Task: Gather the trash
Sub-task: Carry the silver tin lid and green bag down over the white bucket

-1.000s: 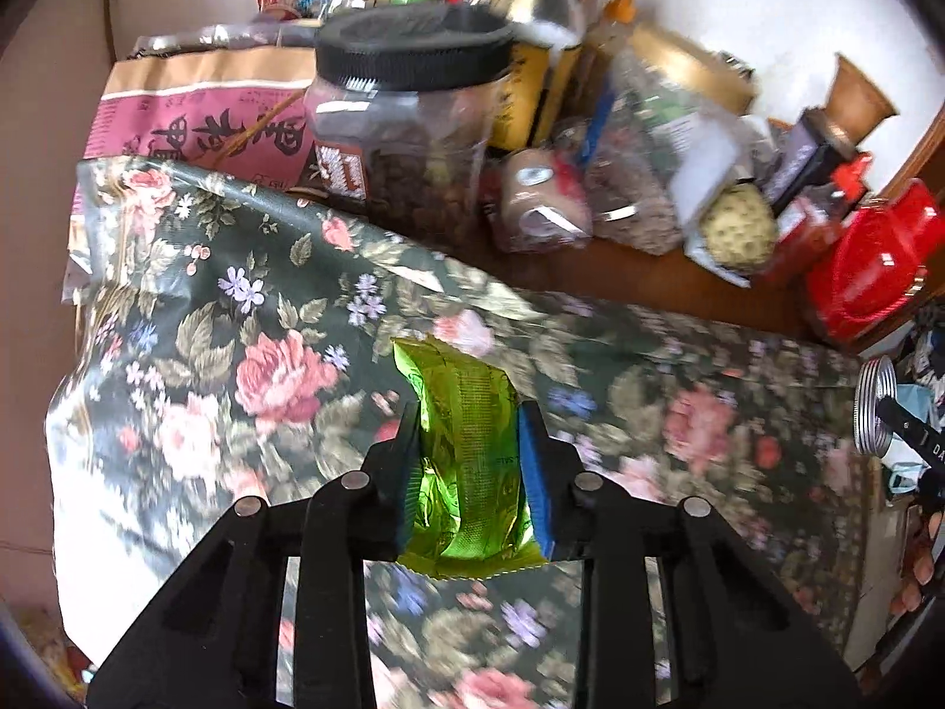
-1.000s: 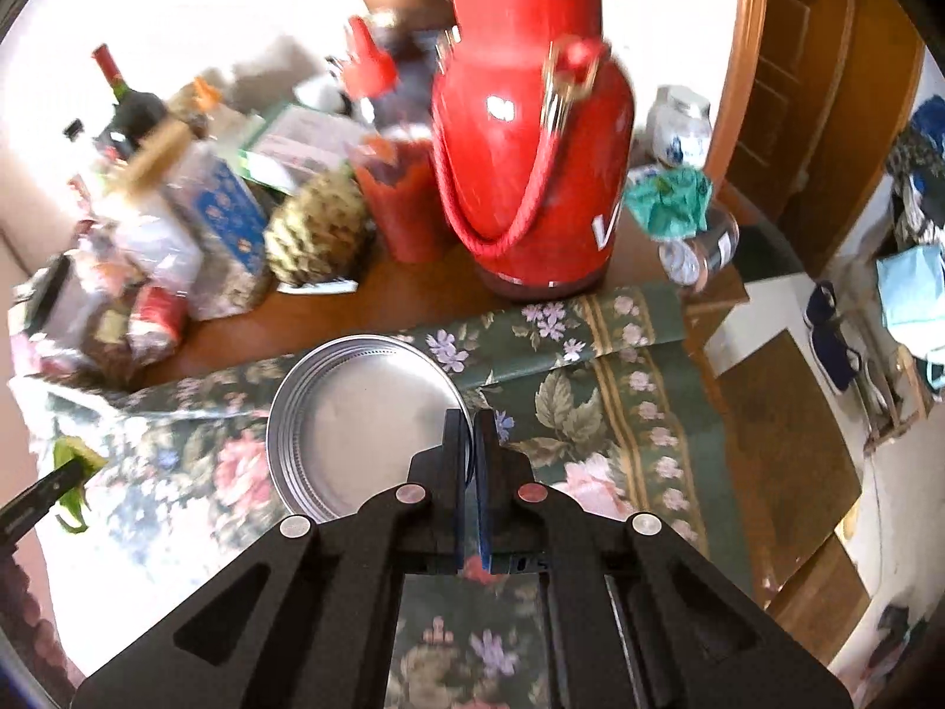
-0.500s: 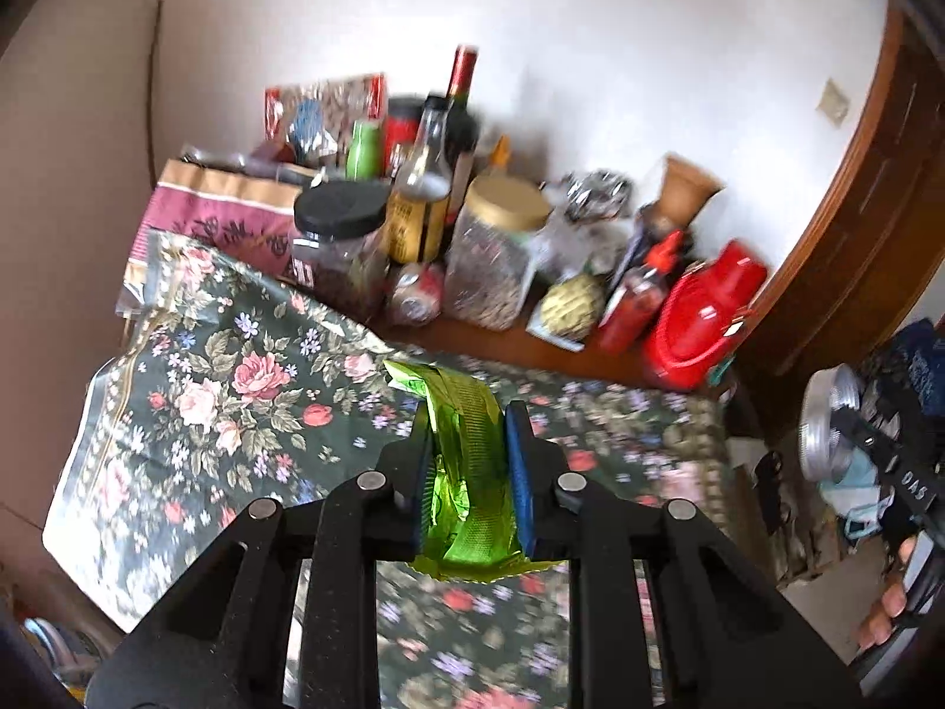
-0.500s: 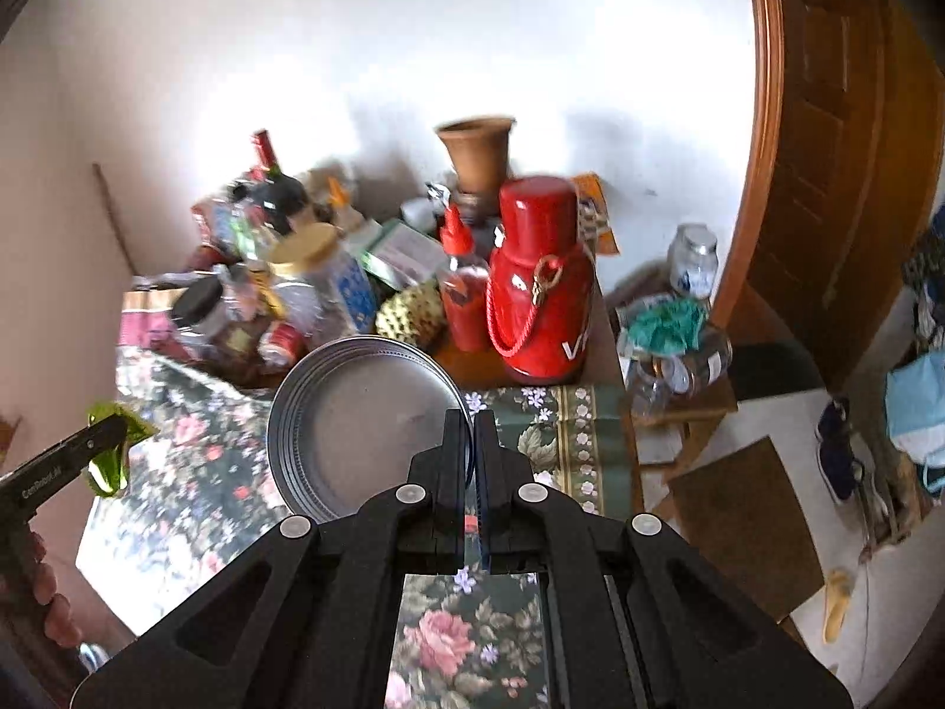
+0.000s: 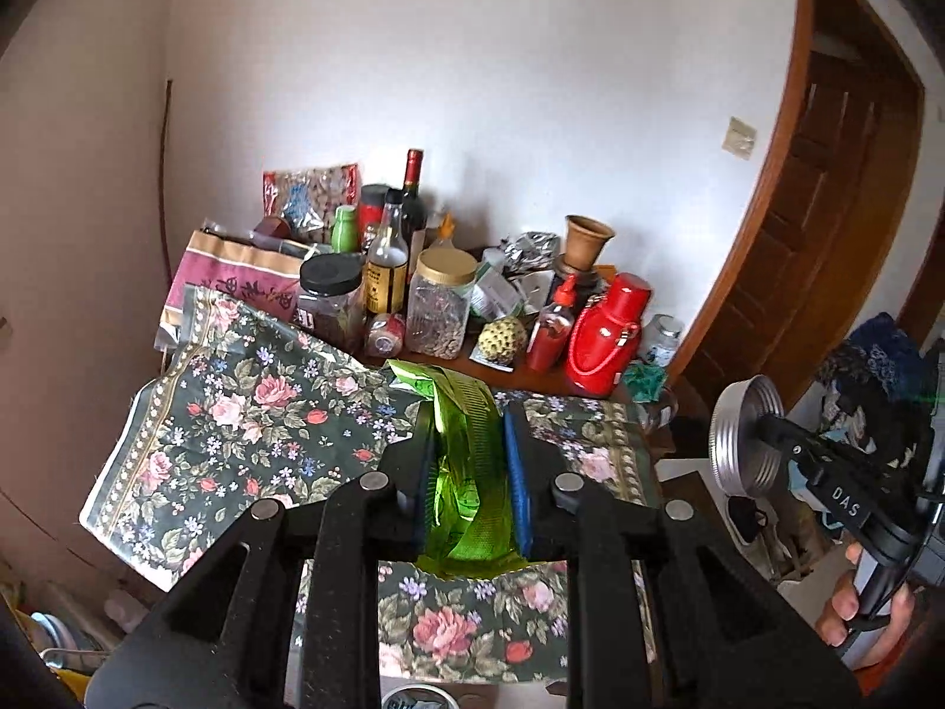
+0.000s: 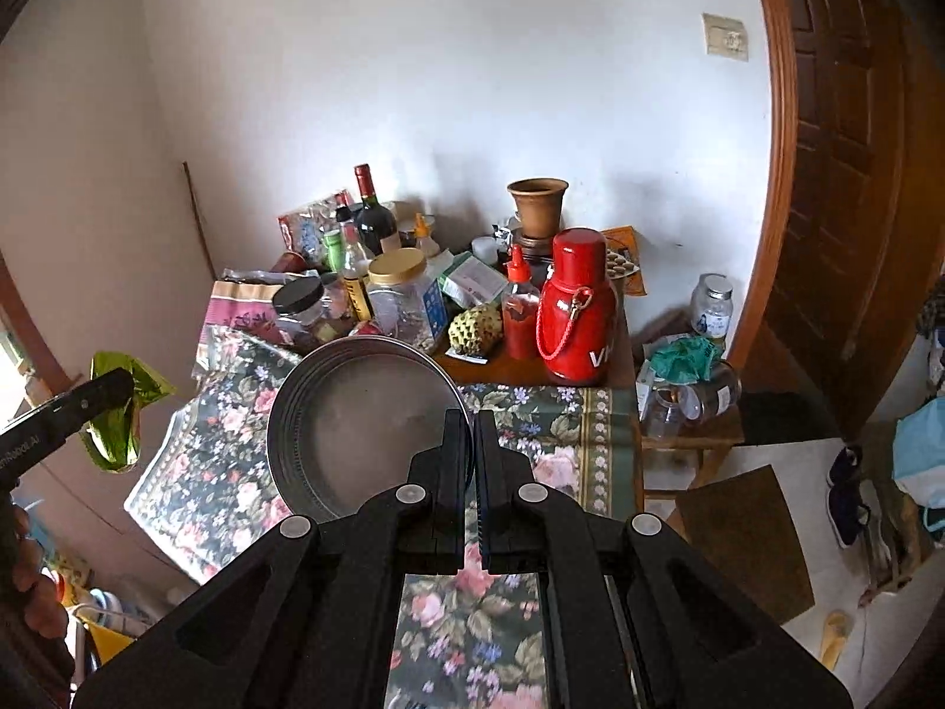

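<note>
Before me: plain white wall point(image 6: 472, 59), dark brown wooden door point(image 6: 838, 177) at right, floral-clothed worktop point(image 5: 248, 413), daylight.

The wrapper point(image 5: 466, 472) is glossy, crinkled green foil. The lid point(image 6: 360, 425) is dull brushed metal with a ribbed rim. A matt floral cloth point(image 5: 236, 431) covers the wooden desk point(image 6: 520, 369)

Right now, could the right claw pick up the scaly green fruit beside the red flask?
Probably not: the right claw is shut on a metal lid, and the fruit sits among crowded jars.
</note>
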`<state>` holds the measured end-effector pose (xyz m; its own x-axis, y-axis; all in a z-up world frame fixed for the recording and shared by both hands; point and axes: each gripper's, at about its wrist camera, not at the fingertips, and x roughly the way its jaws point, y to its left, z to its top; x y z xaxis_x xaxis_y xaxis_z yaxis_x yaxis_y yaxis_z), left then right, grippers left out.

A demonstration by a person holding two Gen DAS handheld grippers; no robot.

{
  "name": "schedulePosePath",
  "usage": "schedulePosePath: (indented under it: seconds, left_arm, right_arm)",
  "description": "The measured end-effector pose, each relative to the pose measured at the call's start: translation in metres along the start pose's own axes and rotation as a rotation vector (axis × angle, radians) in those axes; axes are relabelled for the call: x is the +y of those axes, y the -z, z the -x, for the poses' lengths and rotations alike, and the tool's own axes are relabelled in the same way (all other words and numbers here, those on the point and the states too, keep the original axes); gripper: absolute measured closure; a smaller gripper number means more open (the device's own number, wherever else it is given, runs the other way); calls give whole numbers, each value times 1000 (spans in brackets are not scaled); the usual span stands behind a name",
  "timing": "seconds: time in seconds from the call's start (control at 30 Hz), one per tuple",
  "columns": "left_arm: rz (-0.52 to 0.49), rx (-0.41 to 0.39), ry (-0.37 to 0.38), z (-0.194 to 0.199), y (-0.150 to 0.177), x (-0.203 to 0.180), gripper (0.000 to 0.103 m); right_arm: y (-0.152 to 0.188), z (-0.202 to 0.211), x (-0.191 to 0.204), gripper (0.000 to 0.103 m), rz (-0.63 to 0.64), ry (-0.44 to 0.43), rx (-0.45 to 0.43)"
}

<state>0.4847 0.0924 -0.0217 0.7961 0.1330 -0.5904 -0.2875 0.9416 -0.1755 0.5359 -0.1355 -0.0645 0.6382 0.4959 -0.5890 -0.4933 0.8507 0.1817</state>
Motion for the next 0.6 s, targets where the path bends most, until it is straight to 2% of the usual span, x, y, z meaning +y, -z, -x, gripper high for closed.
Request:
schedulePosePath:
  seconds: [0.33, 0.6]
  left_arm:
    - [-57, -22, 109, 70, 44, 28, 86]
    - [-109, 1, 182, 143, 102, 60, 92]
  right_arm:
    - [45, 62, 48, 100, -43, 65, -37]
    - [107, 112, 99, 100, -99, 92, -35]
